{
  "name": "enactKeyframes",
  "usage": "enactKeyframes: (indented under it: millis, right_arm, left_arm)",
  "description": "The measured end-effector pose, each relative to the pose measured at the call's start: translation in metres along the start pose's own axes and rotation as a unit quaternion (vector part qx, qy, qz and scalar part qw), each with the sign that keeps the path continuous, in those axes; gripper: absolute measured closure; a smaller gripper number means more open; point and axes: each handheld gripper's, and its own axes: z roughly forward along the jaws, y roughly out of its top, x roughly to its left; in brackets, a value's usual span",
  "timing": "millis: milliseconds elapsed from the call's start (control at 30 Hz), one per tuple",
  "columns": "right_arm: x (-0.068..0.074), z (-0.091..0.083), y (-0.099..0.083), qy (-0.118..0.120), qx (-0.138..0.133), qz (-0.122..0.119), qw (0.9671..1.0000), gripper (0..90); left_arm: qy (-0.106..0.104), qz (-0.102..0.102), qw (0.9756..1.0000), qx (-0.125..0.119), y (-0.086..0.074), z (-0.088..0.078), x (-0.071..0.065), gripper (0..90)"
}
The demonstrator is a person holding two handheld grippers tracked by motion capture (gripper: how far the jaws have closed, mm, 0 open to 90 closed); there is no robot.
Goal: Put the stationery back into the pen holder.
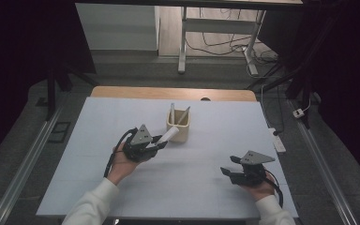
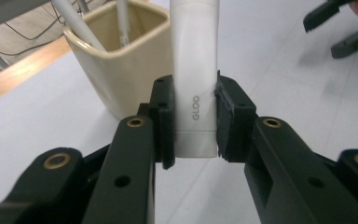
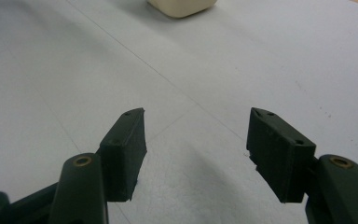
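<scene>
Above the white table (image 1: pixel 122 187), left gripper (image 2: pixel 195 116) clamped on a white glue stick (image 2: pixel 195 70); right gripper (image 3: pixel 196 154) agape, empty.

One cream cup (image 1: pixel 178 129) is sitting mid-counter (image 1: pixel 215 187). Two pens (image 1: pixel 172 112) are standing inside the cup. One white glue stick (image 2: pixel 196 79) is lying just beside the cup. Two grippers, left (image 1: pixel 158 143) and right (image 1: pixel 228 165), are flanking the cup.
</scene>
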Motion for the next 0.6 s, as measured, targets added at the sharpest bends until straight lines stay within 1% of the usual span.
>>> enactKeyframes:
  millis: [167,267,333,600]
  right_arm:
    - [-0.001,0.000,0.000,-0.005,0.002,-0.003,1.0000,37.0]
    - [-0.002,-0.001,0.000,-0.002,0.000,-0.002,1.0000,37.0]
    - [-0.002,-0.002,0.000,-0.008,0.000,-0.001,1.0000,37.0]
    - [-0.003,-0.001,-0.001,-0.008,0.002,-0.002,1.0000,37.0]
  left_arm:
    - [-0.002,-0.011,0.9999,-0.011,0.008,0.007,0.008,70.2]
    - [-0.001,-0.017,0.9997,-0.016,0.013,0.011,0.012,70.2]
    - [0.002,-0.017,0.9997,-0.018,0.016,0.013,0.015,70.3]
    - [0.012,-0.021,0.9992,-0.031,0.029,0.016,0.025,70.3]
